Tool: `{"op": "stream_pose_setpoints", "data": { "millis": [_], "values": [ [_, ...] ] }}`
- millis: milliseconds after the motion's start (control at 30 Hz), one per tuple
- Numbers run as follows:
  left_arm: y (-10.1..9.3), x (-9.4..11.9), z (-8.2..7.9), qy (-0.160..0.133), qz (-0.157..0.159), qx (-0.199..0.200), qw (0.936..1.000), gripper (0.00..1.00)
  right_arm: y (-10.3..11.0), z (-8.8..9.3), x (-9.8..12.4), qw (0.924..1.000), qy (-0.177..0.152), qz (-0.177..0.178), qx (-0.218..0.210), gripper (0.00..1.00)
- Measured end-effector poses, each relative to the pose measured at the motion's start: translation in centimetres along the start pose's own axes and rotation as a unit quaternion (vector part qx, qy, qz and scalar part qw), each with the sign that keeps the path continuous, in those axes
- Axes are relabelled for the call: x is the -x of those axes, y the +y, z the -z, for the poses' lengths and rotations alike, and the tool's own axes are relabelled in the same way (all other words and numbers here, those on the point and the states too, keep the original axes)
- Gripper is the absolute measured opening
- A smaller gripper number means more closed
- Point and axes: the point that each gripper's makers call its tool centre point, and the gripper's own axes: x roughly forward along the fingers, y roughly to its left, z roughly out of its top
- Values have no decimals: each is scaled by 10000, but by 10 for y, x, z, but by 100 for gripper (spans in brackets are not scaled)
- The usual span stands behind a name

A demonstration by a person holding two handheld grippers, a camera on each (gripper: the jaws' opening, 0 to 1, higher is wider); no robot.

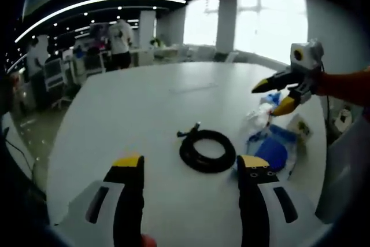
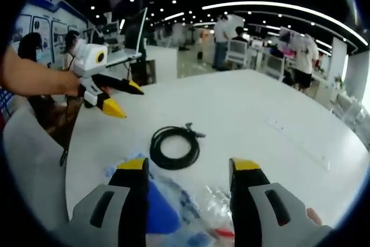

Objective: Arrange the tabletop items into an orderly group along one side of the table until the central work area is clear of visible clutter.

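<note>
The coiled black cable (image 1: 207,150) is lying alone near the middle of the wide white table (image 1: 139,102), so it reads as the piece to shift toward the side where the other things are gathering. To do that well, I judge the gripper should be coming down over one arc of the coil, pinching several loops together so the coil is not unwinding as it is carried, with the loose plug end trailing behind.

The left gripper (image 1: 192,169) is hovering with its yellow-tipped black fingers (image 1: 128,167) spread wide and holding nothing; the cable is sitting just ahead, between them and nearer the right one. The right gripper (image 2: 184,170) is likewise gaping and empty; in the right gripper view the cable is resting just beyond its fingertips, slightly toward its left one.

A heap of clear plastic bags with a blue round object inside (image 2: 167,209) is lying at the table edge, directly under the right gripper and just beside the cable. Each gripper is showing in the other's view, raised above the table with its fingers apart.
</note>
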Motion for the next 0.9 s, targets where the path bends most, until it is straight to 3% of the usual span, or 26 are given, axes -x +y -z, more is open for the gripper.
{"op": "stream_pose_setpoints", "data": {
  "millis": [267, 400, 667, 900],
  "values": [
    [1, -23, 2, -11, 357, 42, 9994, 62, -4, -3, -24, 9997, -6, -202, -117, 58],
    [2, -36, 5, 66, 478, 45, 9988, 60, -8, 0, -35, 9996, 54, -260, -136, 54],
    [-13, -57, 5, 12, 1136, 133, 9934, 57, -9, 2, -58, 9986, 130, -435, -276, 49],
    [-10, -67, 11, 84, 1188, 136, 9928, 54, -5, 6, -76, 9983, 210, -455, -300, 43]
  ]
}}
